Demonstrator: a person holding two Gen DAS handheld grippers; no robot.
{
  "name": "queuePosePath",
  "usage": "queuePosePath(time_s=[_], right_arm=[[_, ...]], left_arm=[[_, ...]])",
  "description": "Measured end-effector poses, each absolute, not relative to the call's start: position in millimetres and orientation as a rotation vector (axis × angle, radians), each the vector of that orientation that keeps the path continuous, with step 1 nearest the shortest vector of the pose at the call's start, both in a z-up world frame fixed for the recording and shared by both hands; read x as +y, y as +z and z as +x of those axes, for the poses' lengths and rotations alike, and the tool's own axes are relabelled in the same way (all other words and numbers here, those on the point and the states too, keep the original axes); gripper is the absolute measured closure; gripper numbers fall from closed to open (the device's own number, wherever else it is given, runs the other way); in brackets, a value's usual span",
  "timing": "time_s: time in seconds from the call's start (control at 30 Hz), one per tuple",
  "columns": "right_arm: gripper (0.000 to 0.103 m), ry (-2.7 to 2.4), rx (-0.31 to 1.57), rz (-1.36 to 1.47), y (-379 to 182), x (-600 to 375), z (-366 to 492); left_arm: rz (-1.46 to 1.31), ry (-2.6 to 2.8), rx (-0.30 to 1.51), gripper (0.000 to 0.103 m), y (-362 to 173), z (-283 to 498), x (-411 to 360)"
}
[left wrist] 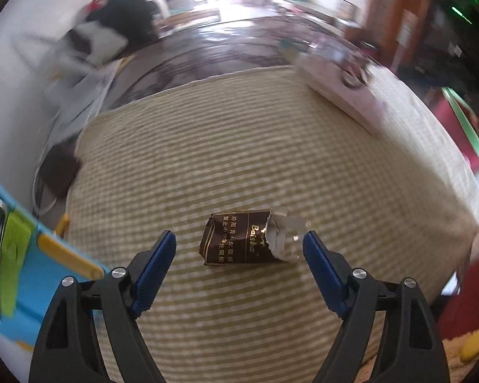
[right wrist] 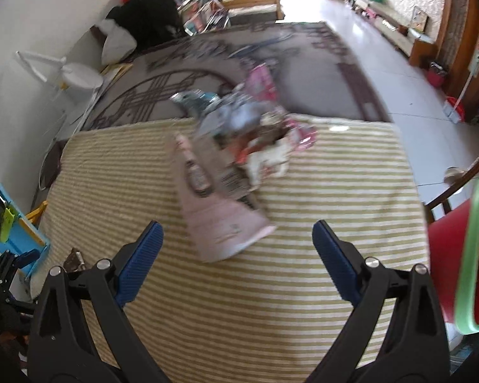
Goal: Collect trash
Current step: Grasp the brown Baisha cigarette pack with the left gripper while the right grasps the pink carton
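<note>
The left gripper (left wrist: 239,244) is wide open around a torn brown packet (left wrist: 249,242) lying on the striped mat (left wrist: 239,143); I think the next move is to squeeze it. The right gripper (right wrist: 238,234) is open and holds nothing, near a blurry trash pile (right wrist: 239,146); the red bin (right wrist: 456,255) is cut off.

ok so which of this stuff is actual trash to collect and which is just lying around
Part of the job:
- brown pack, crumpled and torn, on the striped mat between the left gripper's open jaws
- pink box
- wrapper pile
- red bin, likely for the trash

Lying about:
- blue toy
- white fan
- black bag
</note>
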State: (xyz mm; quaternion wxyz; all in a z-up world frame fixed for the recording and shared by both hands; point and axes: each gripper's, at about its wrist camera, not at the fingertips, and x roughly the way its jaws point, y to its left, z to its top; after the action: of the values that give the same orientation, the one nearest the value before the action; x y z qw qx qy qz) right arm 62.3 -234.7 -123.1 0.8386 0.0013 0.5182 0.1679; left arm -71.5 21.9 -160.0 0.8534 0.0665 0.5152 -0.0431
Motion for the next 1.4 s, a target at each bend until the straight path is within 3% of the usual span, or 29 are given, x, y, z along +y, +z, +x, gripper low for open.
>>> queuePosePath(time_s=[0.4,0.47,0.5,0.73,1.0,1.13,1.4], right_arm=[[0.01,0.294,1.135,-0.245,-168,-160,96],[0.021,0.248,1.164,-0.318,-181,-153,100],[0.038,0.229,1.178,-0.322,-185,-152,100],[0.058,0.282,1.189,-0.237,-169,-160,71],[0.058,0.296,1.236,-0.113,-163,-165,42],[0.036,0.272,1.217,-0.079,-158,-172,32],[0.024,0.256,1.195,-0.077,-152,-173,31]], left_arm=[[0.237,-0.256,1.111,0.024,-174,-75,34],[0.261,-0.28,1.113,0.024,-177,-72,33],[0.273,-0.288,1.114,0.023,-178,-70,32],[0.375,-0.373,1.085,0.023,-185,-64,15],[0.369,-0.403,1.108,0.022,-199,-36,3],[0.318,-0.336,1.133,0.022,-204,-18,1],[-0.019,-0.254,1.164,0.022,-193,6,25]])
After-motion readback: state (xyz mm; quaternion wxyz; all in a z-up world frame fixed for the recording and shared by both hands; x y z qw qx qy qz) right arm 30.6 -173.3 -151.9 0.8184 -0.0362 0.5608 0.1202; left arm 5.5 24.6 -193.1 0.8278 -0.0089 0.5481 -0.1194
